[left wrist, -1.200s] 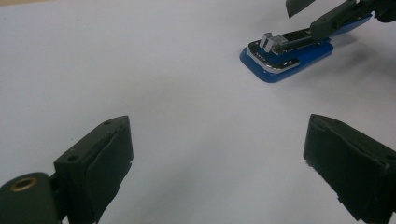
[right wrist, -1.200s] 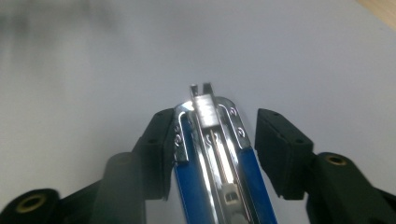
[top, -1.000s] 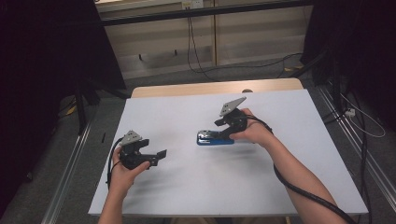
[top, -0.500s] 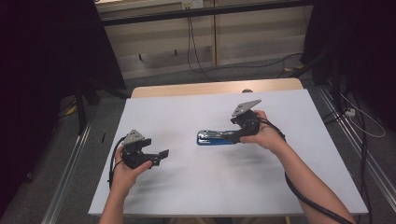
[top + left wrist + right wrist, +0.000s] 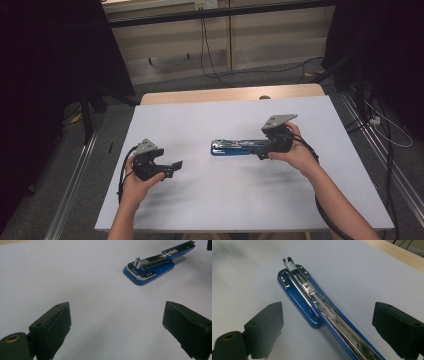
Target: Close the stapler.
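Two grippers work over a white bench (image 5: 230,200) with a blue stapler (image 5: 235,147) lying near its middle, swung open so the metal staple channel faces up. At the stapler's right end, the right gripper (image 5: 327,325) has just been opening its fingers; they now stand spread on either side of the stapler's long arm without pressing it. Toward the bench's left edge, well apart from the stapler, the left gripper (image 5: 115,327) hovers with fingers spread and nothing between them
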`<state>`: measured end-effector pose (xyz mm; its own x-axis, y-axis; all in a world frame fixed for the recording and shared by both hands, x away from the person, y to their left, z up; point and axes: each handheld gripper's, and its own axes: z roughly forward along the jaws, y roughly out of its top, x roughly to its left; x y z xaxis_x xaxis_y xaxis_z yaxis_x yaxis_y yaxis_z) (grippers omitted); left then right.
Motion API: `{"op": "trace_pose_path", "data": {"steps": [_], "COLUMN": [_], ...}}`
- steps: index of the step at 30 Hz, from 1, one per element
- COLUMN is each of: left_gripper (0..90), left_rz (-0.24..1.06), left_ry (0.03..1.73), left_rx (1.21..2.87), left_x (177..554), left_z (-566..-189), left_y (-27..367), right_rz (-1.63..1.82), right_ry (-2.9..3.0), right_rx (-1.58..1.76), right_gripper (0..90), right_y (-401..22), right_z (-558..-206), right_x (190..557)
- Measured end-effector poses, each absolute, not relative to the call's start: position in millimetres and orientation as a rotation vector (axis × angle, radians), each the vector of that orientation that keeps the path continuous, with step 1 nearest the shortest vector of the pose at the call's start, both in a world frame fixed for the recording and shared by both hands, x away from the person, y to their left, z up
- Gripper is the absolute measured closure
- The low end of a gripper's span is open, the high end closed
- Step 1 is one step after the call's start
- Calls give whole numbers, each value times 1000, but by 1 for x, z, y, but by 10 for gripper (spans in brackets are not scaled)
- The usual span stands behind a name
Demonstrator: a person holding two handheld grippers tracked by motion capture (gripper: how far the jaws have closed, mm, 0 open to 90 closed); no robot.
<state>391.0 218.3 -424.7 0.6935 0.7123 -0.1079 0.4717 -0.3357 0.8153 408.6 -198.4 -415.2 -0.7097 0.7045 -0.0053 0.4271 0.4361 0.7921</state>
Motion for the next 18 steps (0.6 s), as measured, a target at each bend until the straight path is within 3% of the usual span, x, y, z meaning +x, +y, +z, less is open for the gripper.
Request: {"op": "trace_pose_path", "data": {"steps": [18], "left_gripper": [84], "left_rz": [320], "left_ry": [907], "left_rx": [1999], "left_x": [392], "left_z": [-427], "left_y": [209], "right_rz": [1108], "right_ry": [2261], "right_rx": [1060], "right_gripper": [107], "right_y": [-226], "right_z": [-423], "right_x": [375]}}
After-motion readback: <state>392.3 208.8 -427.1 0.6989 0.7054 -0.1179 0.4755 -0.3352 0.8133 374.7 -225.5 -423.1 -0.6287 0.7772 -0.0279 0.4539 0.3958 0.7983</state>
